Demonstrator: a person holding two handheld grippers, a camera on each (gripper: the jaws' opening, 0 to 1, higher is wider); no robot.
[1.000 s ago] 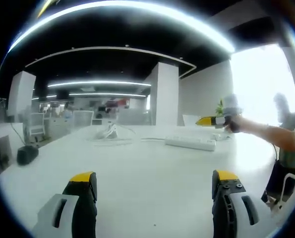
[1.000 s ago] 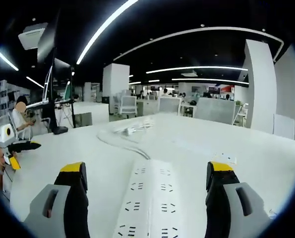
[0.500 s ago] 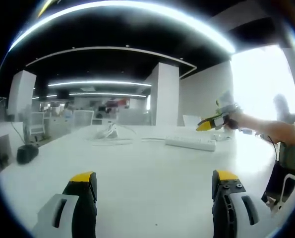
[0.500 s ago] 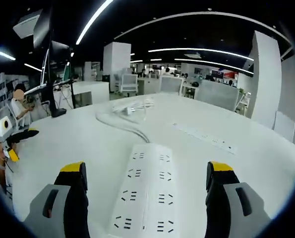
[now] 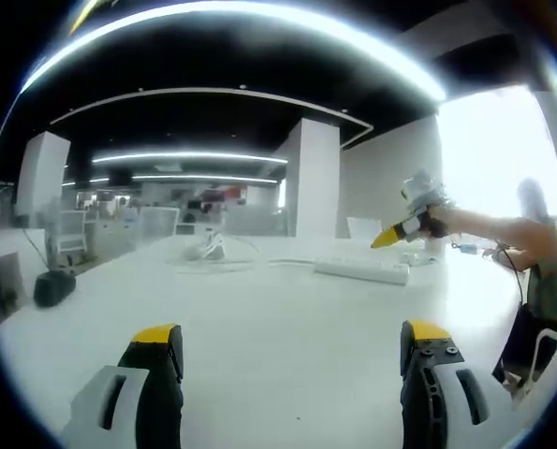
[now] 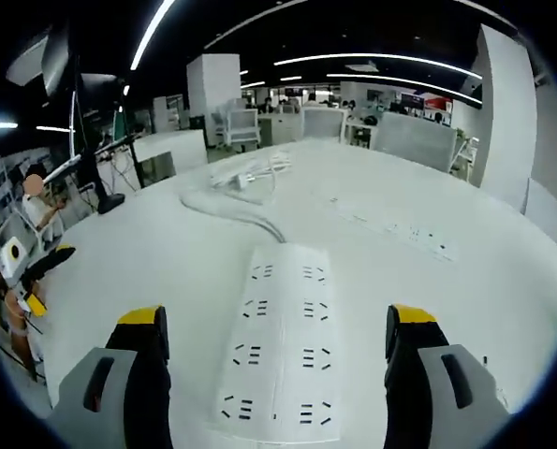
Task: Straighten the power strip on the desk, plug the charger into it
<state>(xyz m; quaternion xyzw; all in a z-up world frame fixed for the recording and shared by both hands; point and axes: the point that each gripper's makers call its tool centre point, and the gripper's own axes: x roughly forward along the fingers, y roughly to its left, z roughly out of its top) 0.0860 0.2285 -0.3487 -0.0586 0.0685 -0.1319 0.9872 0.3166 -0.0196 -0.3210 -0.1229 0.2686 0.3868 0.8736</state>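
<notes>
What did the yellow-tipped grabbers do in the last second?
The right gripper rose and tipped down over the white rectangular power strip, now seen more from above; in the left gripper view it lifted. Nothing was grabbed. The left gripper stayed open over the white desk, and the strip stayed put.

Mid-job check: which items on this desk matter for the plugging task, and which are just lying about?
For the job:
white multi-socket power strip
its white cable
white charger and cord pile
right tool, open over the strip

Lying about:
flat socket row set into the desk
black pouch at the desk edge

The charger (image 5: 210, 249) far across the desk (image 5: 278, 327) is a blur.
</notes>
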